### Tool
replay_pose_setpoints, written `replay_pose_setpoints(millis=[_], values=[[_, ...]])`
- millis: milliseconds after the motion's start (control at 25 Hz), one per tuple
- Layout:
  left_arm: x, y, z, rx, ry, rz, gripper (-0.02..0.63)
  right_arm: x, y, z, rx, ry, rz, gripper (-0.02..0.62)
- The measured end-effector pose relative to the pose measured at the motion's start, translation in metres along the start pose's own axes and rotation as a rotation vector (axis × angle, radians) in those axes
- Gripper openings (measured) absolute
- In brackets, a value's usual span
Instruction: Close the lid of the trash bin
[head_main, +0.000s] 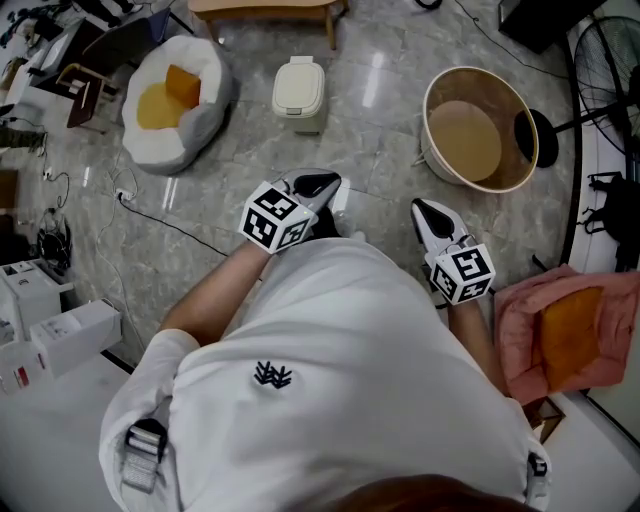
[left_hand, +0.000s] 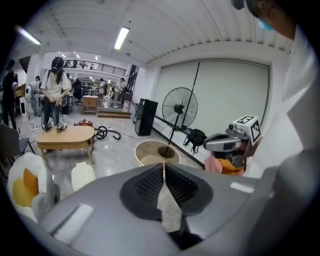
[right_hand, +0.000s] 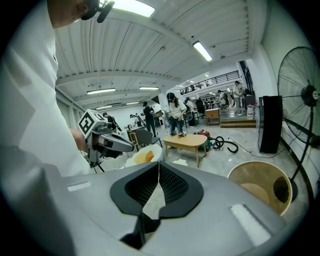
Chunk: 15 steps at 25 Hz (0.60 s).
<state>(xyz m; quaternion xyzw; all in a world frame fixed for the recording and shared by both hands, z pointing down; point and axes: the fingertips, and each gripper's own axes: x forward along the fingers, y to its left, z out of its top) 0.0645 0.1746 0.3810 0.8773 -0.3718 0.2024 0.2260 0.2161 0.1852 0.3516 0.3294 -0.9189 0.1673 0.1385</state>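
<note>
The small cream trash bin (head_main: 298, 92) stands on the grey marble floor ahead of me, and from above its lid looks down flat. It also shows as a pale shape in the left gripper view (left_hand: 82, 176) and, tiny, in the right gripper view (right_hand: 179, 162). My left gripper (head_main: 318, 185) is held near my body, well short of the bin, its jaws shut on nothing (left_hand: 163, 166). My right gripper (head_main: 430, 212) hangs to the right, also shut and empty (right_hand: 159, 165). Each gripper sees the other: the right gripper (left_hand: 227, 142), the left gripper (right_hand: 107, 142).
A round tan tub (head_main: 478, 130) sits right of the bin and a white beanbag with orange cushions (head_main: 175, 90) left of it. A wooden table (head_main: 265, 8) stands behind. A fan (head_main: 600, 60), a pink seat (head_main: 565, 335), a floor cable (head_main: 170, 225) and white boxes (head_main: 60, 335) ring the area.
</note>
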Motion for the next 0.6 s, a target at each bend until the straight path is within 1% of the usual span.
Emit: replay_pose_setpoints(millis=[600], values=[[0.005,0.013,-0.006,0.002,0.033,0.010,0.069,0.007,-0.009,-0.003,0.018,0.004,-0.016,0.003]])
